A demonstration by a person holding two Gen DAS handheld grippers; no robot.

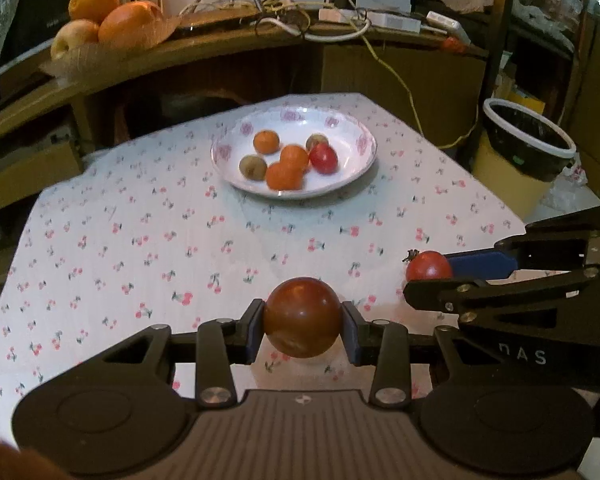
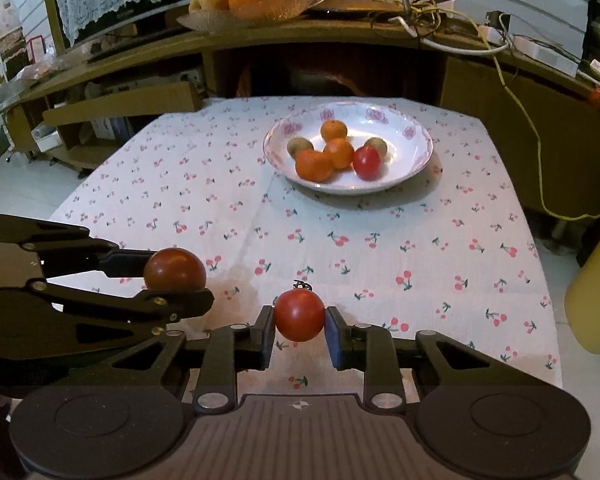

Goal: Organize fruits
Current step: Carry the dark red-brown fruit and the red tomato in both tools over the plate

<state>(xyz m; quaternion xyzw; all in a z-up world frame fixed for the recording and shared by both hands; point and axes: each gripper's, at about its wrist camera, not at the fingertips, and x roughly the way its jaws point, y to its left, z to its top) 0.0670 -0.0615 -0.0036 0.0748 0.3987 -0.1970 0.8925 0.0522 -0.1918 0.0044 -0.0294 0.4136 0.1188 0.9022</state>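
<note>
Cherry-print cloth (image 1: 140,240) covers the counter (image 2: 112,196), with a cluttered wooden shelf (image 1: 220,52) beyond it holding a bowl of oranges (image 1: 112,20). At the far middle sits a floral plate (image 1: 352,164) with three small oranges (image 1: 284,176), two kiwis (image 1: 253,167) and a red tomato (image 1: 323,158). Near the front edge, the left tool (image 1: 302,330) is clenched on a dark brownish tomato (image 1: 302,322). Just to its right, the right tool (image 2: 299,322) grips a red tomato with a stem (image 2: 299,315). A lined bin (image 1: 528,140) stands at far right.
</note>
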